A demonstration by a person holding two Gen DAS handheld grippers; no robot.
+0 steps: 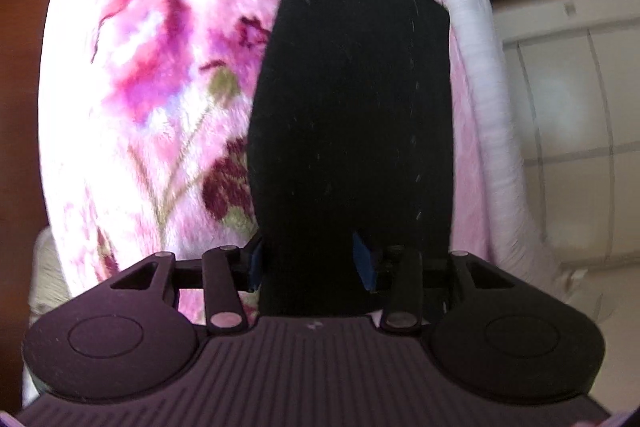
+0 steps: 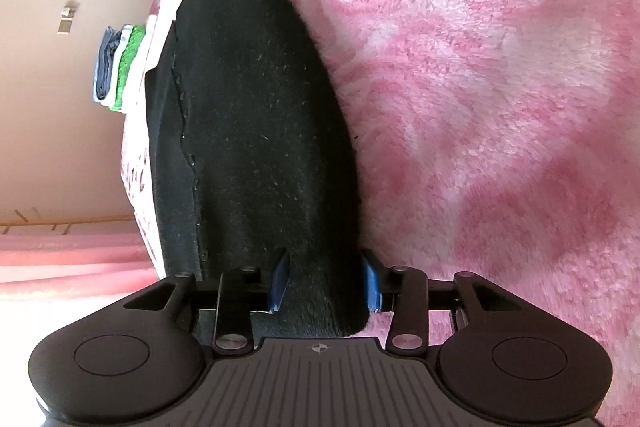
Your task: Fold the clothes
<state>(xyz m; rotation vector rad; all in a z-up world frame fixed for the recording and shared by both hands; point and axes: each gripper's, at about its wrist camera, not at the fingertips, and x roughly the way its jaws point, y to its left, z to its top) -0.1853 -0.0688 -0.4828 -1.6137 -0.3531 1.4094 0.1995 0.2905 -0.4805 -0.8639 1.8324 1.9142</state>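
Observation:
A black garment (image 1: 352,99) stretches away from my left gripper (image 1: 310,261), whose blue pads (image 1: 365,263) are shut on its near edge. It lies over a pink floral blanket (image 1: 152,75). In the right wrist view the same black garment (image 2: 256,131) runs forward from my right gripper (image 2: 325,283), also shut on the cloth between blue pads (image 2: 372,283). A stitched seam runs along the garment's left side there. The pink fleece blanket (image 2: 500,87) fills the right of that view.
A stack of folded clothes (image 2: 118,67), blue, white and green, sits at the blanket's far edge. A white bed edge (image 1: 476,59) borders the blanket, with white cabinet doors (image 1: 568,99) beyond. A beige wall (image 2: 60,107) and pink curtain (image 2: 68,259) lie left.

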